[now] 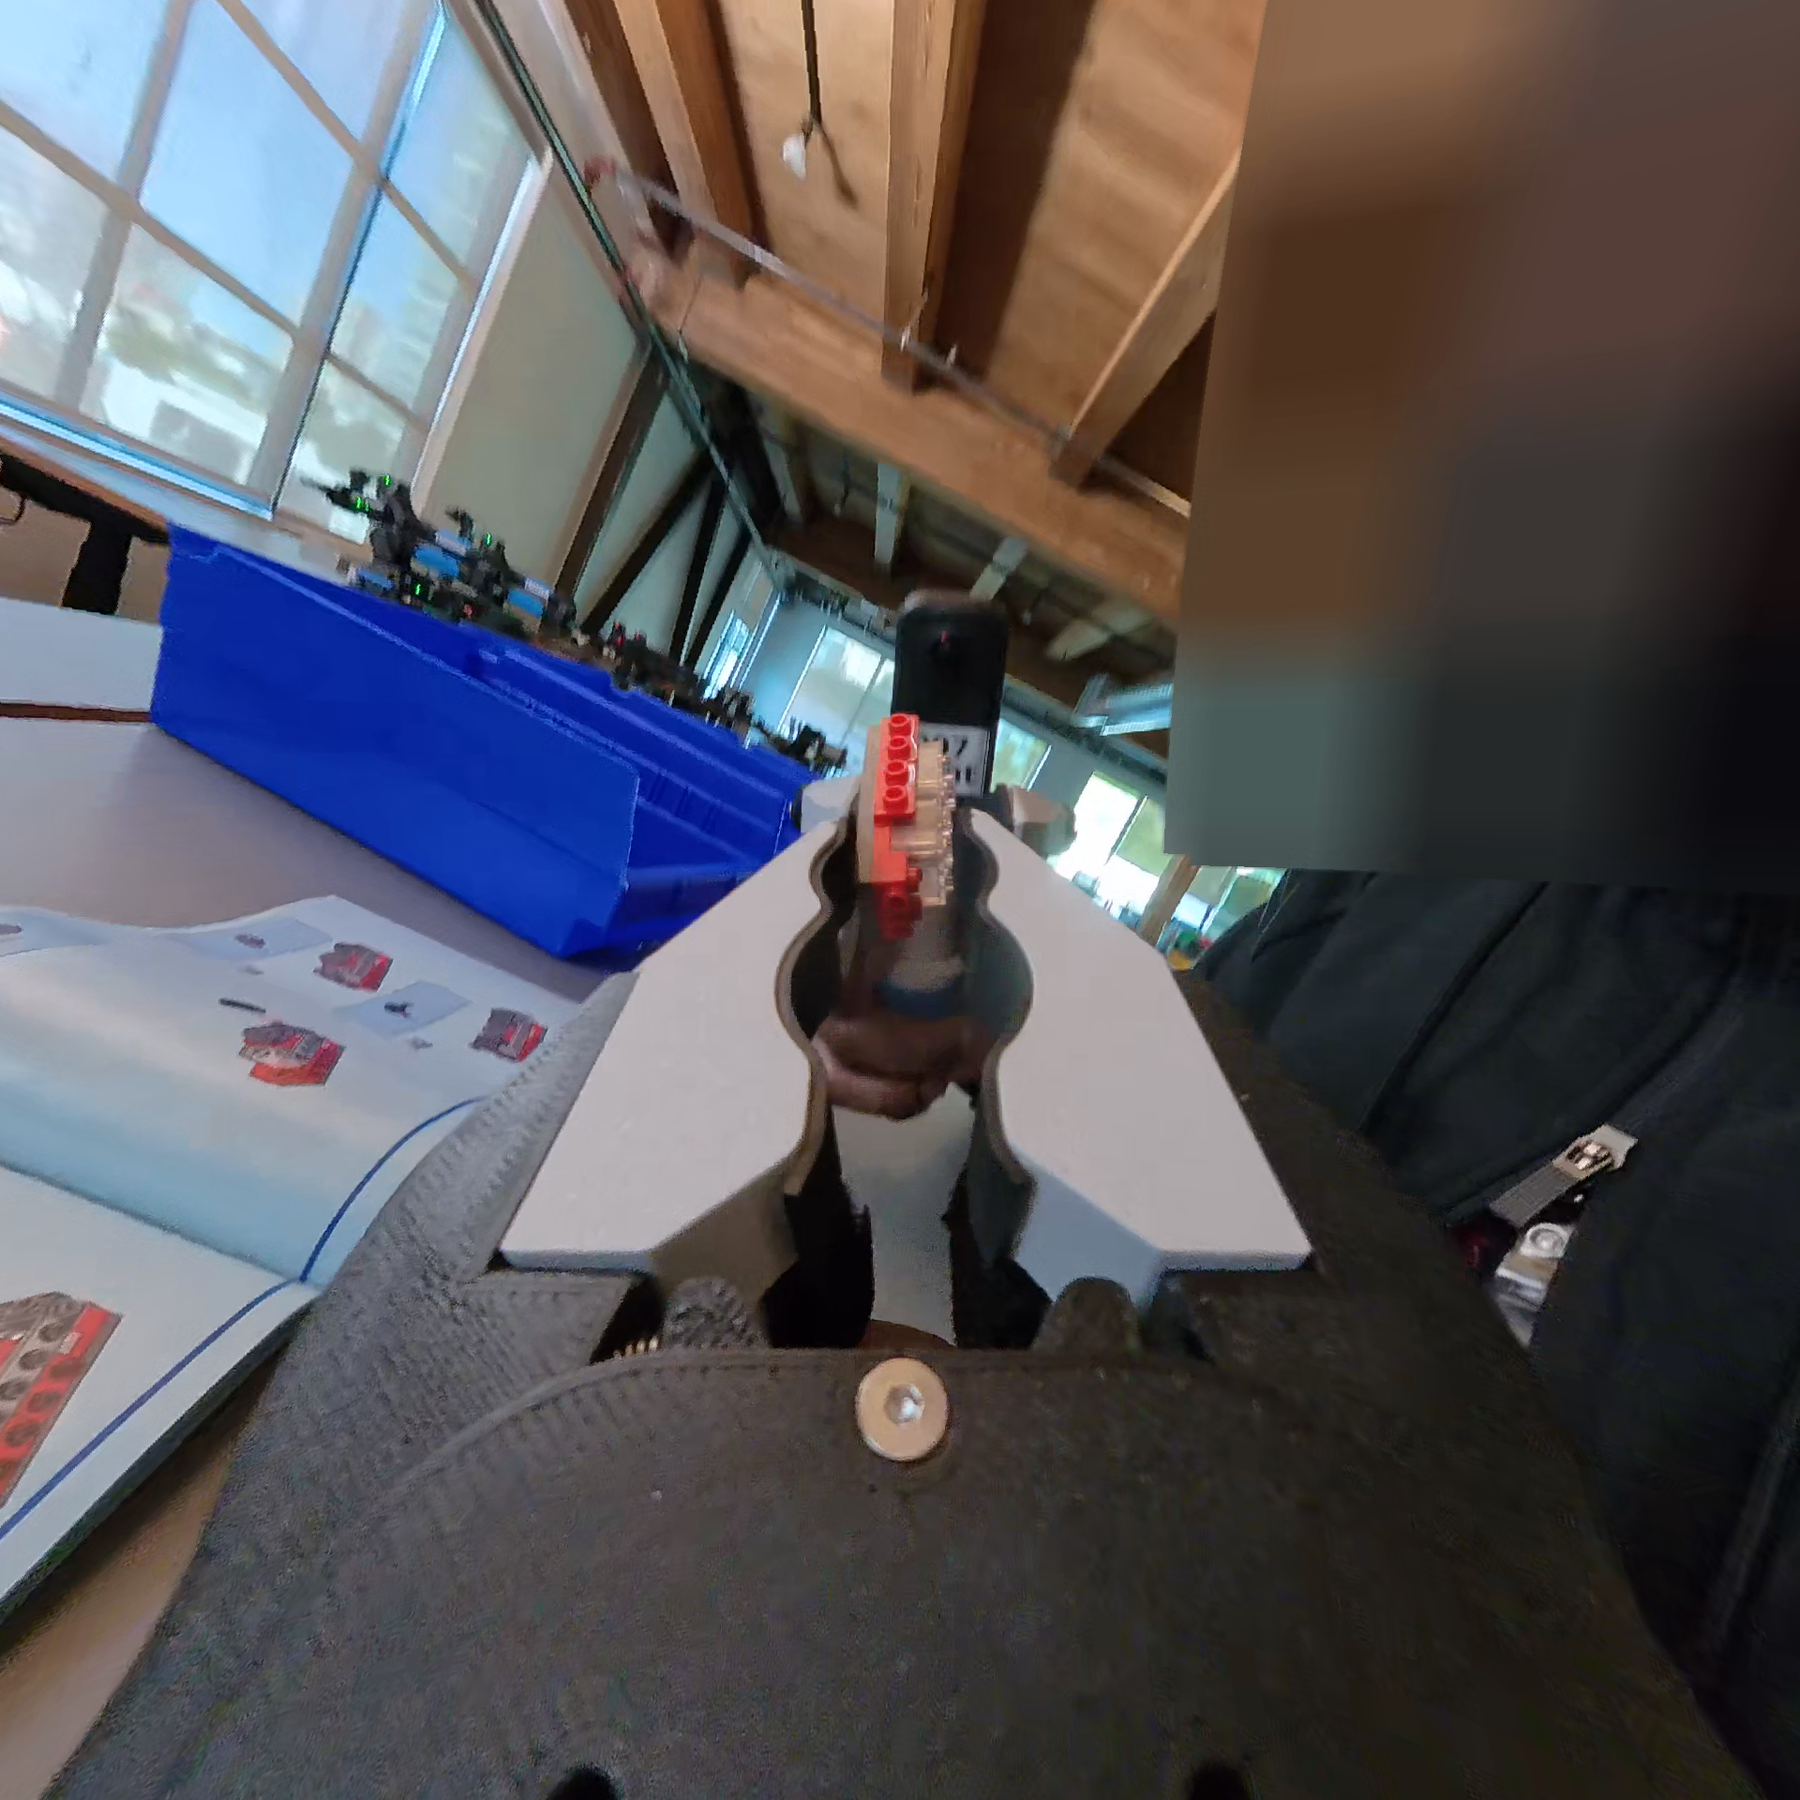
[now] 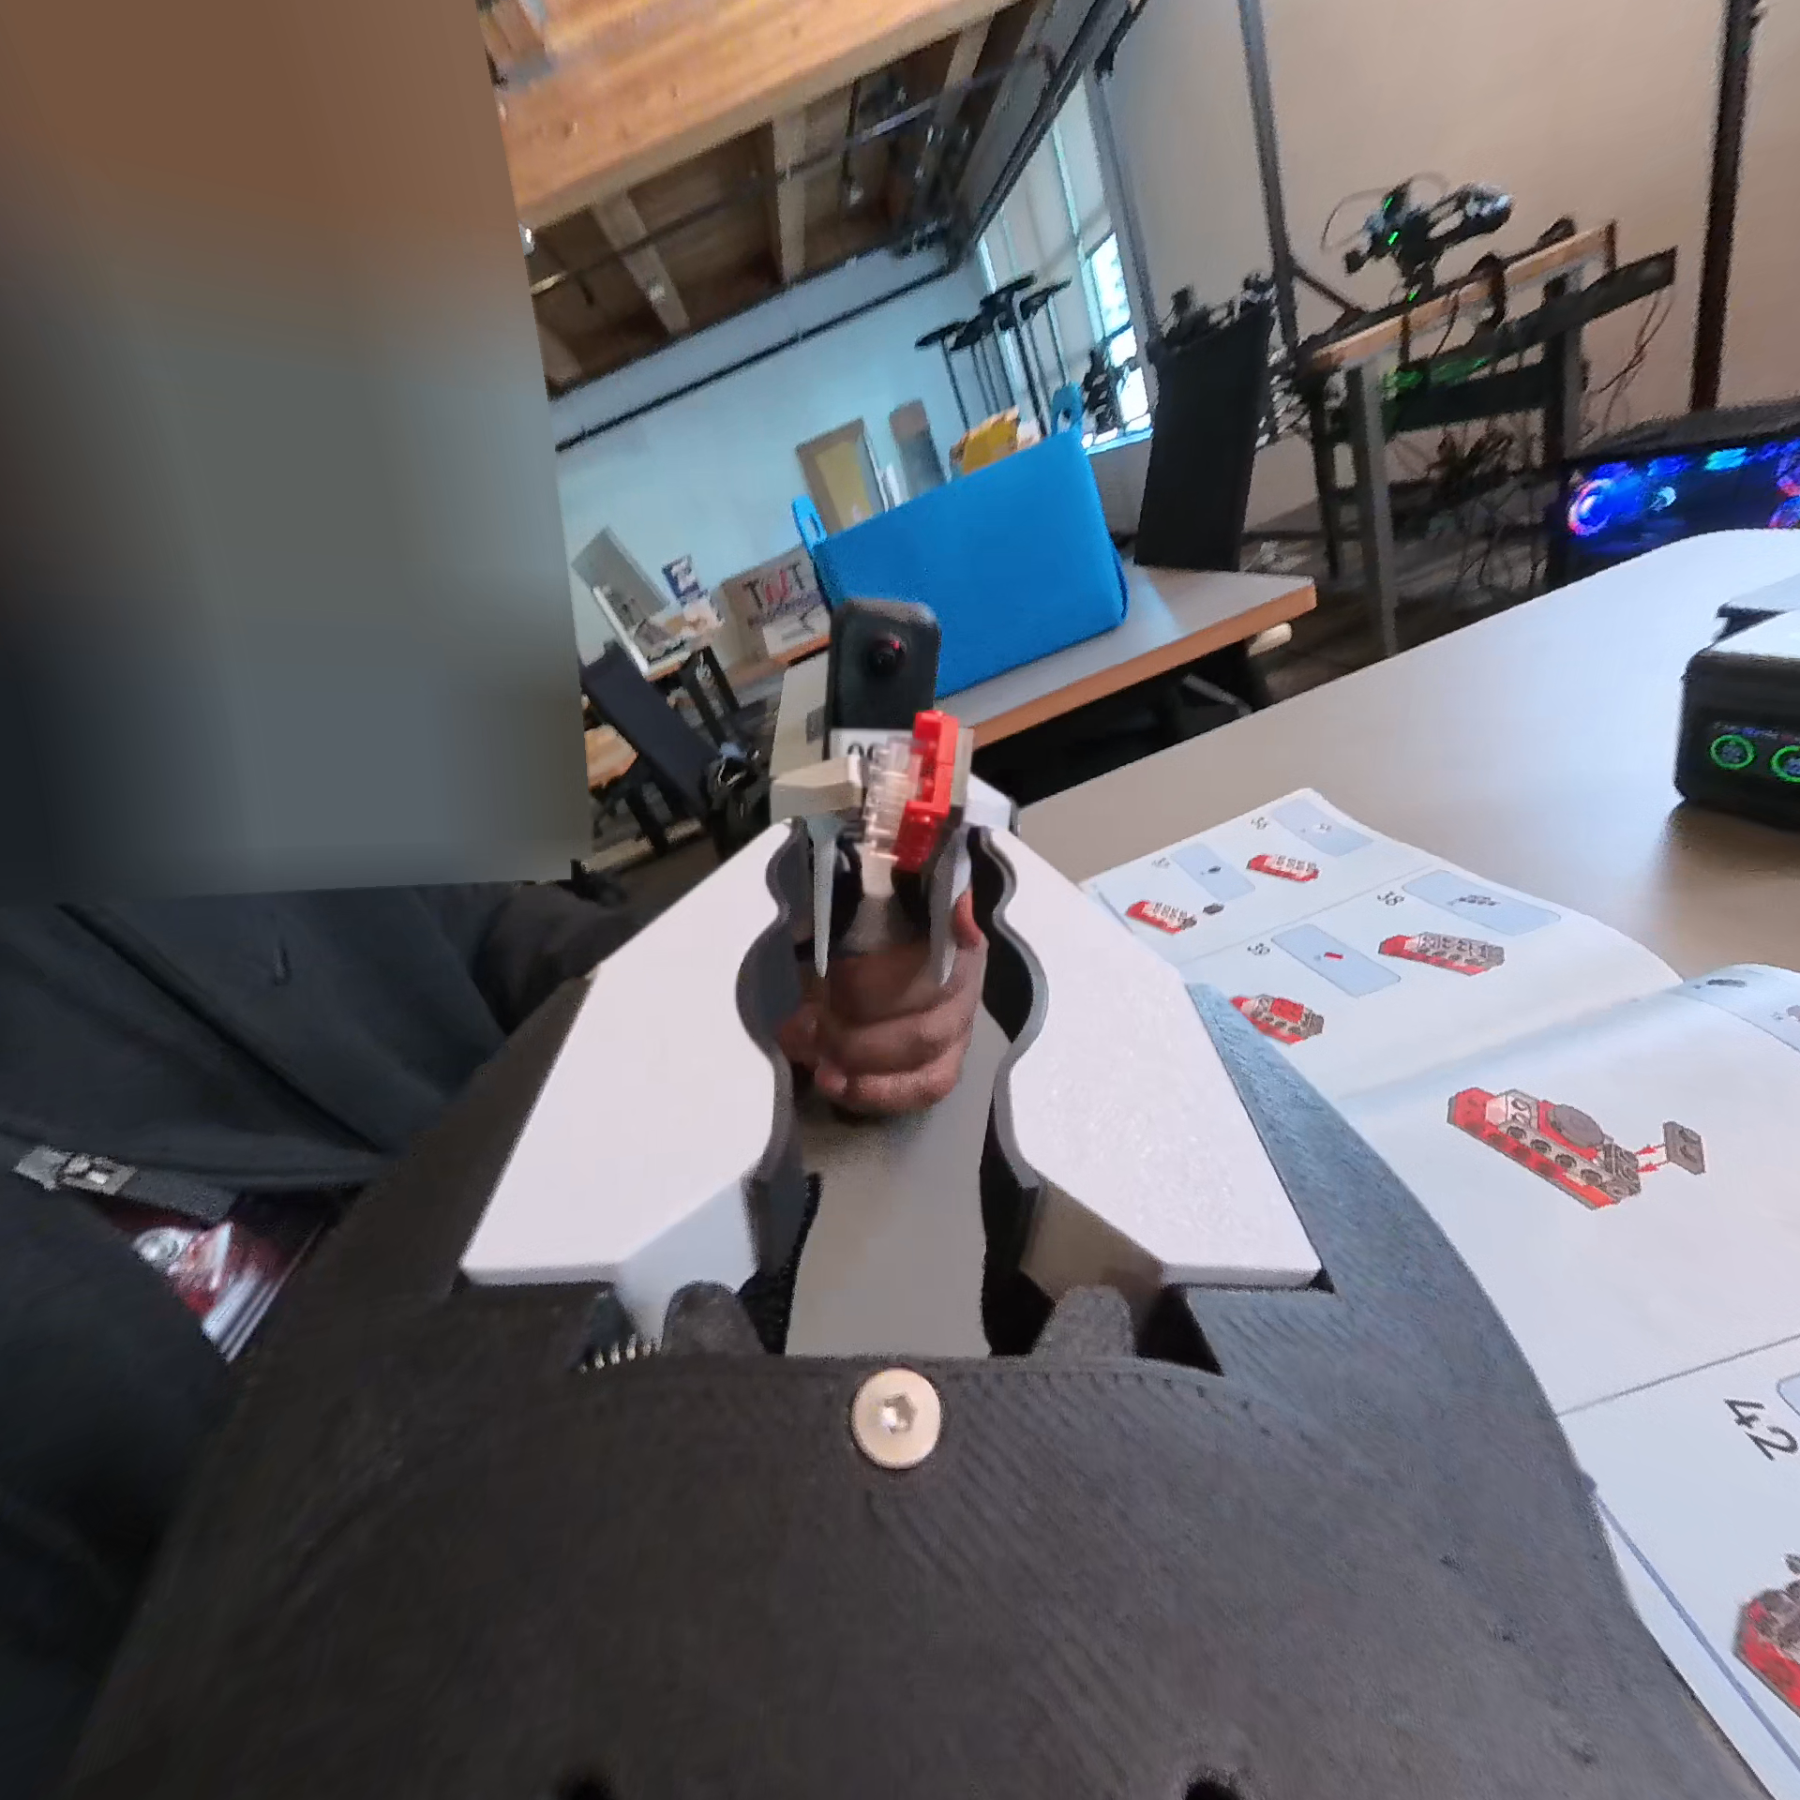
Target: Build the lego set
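Observation:
A small lego assembly (image 1: 901,808) of red and clear bricks is held in the air between my two grippers, which face each other tip to tip. My left gripper (image 1: 904,838) is shut on it, and the studs point right in the left wrist view. My right gripper (image 2: 881,838) closes on the same assembly (image 2: 920,794) from the opposite side. Each view shows the other gripper's black camera (image 1: 950,672) (image 2: 881,662) and the hand (image 2: 877,1042) gripping its handle behind the bricks. How the pads touch the bricks is partly hidden.
An open instruction booklet (image 1: 195,1052) (image 2: 1461,1023) lies on the grey table (image 2: 1364,740). Blue bins (image 1: 409,740) stand at the left behind it. A black box with green rings (image 2: 1743,731) sits at the far right. A person in a dark jacket (image 1: 1558,1071) is close by. Both grippers' tips are close together, under 4 cm apart.

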Demonstrator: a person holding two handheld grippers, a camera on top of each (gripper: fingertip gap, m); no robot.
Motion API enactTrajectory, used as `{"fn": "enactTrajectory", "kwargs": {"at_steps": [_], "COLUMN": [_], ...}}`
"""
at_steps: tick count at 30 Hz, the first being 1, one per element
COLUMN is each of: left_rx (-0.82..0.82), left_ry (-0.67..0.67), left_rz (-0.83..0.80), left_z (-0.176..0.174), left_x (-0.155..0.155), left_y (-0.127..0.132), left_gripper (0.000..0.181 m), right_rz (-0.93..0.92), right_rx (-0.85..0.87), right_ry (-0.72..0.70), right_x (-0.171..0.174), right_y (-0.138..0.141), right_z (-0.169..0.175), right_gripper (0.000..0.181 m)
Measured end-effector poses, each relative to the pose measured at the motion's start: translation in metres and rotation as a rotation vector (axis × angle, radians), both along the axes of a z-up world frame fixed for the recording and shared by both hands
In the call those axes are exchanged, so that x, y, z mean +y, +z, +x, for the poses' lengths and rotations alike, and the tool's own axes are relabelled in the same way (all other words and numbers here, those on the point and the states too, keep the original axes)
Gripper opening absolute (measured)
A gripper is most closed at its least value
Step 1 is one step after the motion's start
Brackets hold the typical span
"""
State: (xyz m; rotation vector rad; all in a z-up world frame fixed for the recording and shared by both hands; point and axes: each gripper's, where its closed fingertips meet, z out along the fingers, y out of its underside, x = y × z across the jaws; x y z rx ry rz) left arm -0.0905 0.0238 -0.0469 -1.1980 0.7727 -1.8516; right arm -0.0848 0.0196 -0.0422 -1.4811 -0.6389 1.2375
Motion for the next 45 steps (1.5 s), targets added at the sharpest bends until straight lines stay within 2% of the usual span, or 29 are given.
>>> {"fn": "enactTrajectory", "kwargs": {"at_steps": [6, 12, 20, 33, 37, 39, 41, 45], "left_rx": [-0.073, -0.122, -0.153, -0.151, -0.139, -0.131, -0.127, -0.059], "left_ry": [0.018, -0.007, -0.054, -0.075, -0.054, -0.02, 0.013, 0.083], "left_rz": [0.012, -0.01, -0.023, -0.038, -0.049, -0.046, -0.044, 0.052], "left_z": [0.004, 0.009, 0.008, 0.009, 0.01, 0.009, 0.007, 0.007], "left_x": [-0.006, -0.011, -0.015, -0.015, -0.01, -0.006, -0.001, 0.001], "left_y": [0.007, 0.01, 0.011, 0.009, 0.008, 0.008, 0.009, 0.007], "left_gripper": [0.019, 0.019, 0.019, 0.019, 0.019, 0.019, 0.019, 0.018], "right_rz": [0.012, 0.054, 0.119, 0.115, 0.047, 0.009, -0.004, 0.062], "right_rx": [0.072, 0.12, 0.089, 0.076, 0.13, 0.165, 0.197, 0.076], "right_ry": [-0.088, -0.115, -0.143, -0.151, -0.132, -0.108, -0.084, -0.125], "right_x": [0.004, 0.001, -0.003, -0.002, 0.002, 0.004, 0.003, 0.007], "right_y": [0.009, 0.017, 0.019, 0.017, 0.015, 0.013, 0.014, 0.007], "right_z": [-0.002, 0.001, 0.0, 0.001, 0.002, 0.005, 0.007, 0.01], "right_gripper": [0.032, 0.019, 0.018, 0.018, 0.019, 0.032, 0.035, 0.035]}}
